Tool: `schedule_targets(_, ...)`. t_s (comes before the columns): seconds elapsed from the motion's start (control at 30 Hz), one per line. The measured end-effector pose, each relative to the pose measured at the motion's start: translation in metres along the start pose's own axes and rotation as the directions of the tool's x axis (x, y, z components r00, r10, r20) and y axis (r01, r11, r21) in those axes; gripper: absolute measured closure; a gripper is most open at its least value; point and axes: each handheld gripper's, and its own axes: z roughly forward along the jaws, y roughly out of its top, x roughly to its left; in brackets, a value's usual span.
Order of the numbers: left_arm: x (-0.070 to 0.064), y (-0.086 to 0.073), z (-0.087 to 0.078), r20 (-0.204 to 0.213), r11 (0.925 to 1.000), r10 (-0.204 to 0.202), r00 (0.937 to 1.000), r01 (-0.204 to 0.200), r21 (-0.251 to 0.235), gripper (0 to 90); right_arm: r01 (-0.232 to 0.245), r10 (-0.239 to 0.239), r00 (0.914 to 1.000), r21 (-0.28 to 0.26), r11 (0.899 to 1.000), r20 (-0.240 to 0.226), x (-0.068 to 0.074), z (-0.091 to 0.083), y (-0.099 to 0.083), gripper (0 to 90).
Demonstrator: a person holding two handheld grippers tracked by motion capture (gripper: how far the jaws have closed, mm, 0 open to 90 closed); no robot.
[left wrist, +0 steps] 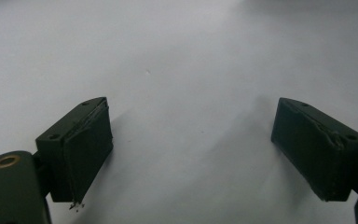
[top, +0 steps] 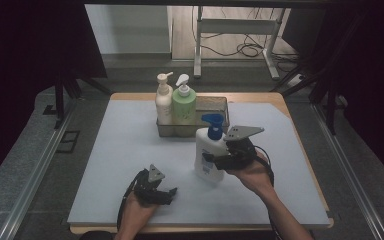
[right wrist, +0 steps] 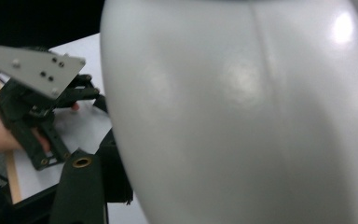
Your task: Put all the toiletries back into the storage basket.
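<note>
At the bottom centre of the high view the person's two forearms come in, and the left gripper (top: 156,189) sits low on the pale mat (top: 130,150), its jaws spread wide with only bare mat between them, as the left gripper view shows (left wrist: 191,154). Right of centre, the right gripper (top: 219,159) pinches the white bottle (top: 207,155) from its right side, about mid-height on the body. The bottle stands upright, its long axis running up the frame, and its blue pump cap (top: 213,125) sits at the top with the nozzle pointing toward the left of the frame. A printed label shows low on its front, too small to read. In the right gripper view the white bottle (right wrist: 242,121) swells across the middle and right of the frame, cut off at top and bottom, so the far jaw is hidden behind it; the near jaw lies against its lower left flank, and the left gripper (right wrist: 37,107) shows at the left edge, in a hand. Whether the bottle's base touches the mat is hard to tell. Behind it, upper centre, a wire basket (top: 215,107) holds a cream pump bottle (top: 163,100) and a green pump bottle (top: 184,102), both upright, side by side at its left end.
</note>
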Motion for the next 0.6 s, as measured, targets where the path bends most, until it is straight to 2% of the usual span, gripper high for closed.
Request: schedule_targets(0.6,0.000,0.000,0.000,-0.001,1.0000,-0.006,1.0000,0.006,-0.006,12.1,-0.033,0.035,0.9961,-0.026,0.999,0.081,-0.031,-0.005,0.027,37.8)
